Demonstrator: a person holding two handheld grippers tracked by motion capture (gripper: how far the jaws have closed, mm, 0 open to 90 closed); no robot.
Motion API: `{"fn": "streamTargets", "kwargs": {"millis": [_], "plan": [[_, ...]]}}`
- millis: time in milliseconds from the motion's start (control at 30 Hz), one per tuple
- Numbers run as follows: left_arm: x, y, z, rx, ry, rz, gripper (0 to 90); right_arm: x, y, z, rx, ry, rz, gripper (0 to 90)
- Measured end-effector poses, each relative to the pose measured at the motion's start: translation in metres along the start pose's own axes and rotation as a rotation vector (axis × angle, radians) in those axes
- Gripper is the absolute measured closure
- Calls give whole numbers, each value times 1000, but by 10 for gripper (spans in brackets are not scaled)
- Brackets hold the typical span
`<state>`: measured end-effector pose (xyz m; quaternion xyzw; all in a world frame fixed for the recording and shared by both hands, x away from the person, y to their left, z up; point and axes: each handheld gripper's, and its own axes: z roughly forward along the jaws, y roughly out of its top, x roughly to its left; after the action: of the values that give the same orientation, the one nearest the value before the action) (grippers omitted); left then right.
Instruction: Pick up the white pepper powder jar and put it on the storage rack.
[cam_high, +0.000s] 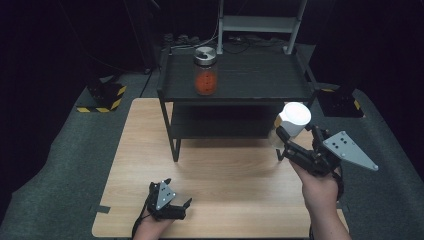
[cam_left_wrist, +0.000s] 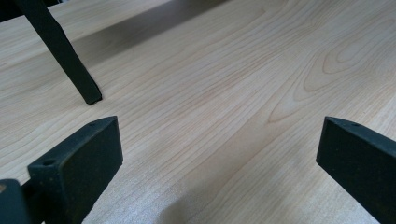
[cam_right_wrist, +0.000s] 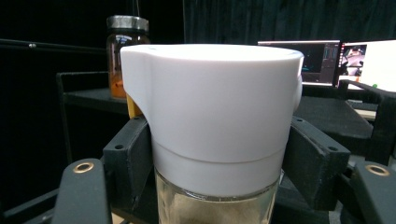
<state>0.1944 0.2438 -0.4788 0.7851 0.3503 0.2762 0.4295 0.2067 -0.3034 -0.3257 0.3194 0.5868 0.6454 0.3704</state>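
Overhead light brightens the wooden table (cam_high: 225, 170) while the surroundings stay black. The white lid (cam_high: 296, 116) glares, overexposed. The rack (cam_high: 235, 80) casts soft shadows. The gripper views look slightly soft up close.

White-capped jar (cam_high: 291, 121) in right tongs (cam_high: 283, 141)

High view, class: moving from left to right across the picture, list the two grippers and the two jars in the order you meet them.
Left gripper → jar with the orange contents on the shelf → white-lidded jar → right gripper that clamps it.
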Motion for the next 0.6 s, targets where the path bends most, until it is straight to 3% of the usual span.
{"fn": "streamTargets", "kwargs": {"millis": [600], "plan": [[0, 0, 0, -1, -8, 10, 7, -1, 30, 21, -39, -26, -13, 297]]}}
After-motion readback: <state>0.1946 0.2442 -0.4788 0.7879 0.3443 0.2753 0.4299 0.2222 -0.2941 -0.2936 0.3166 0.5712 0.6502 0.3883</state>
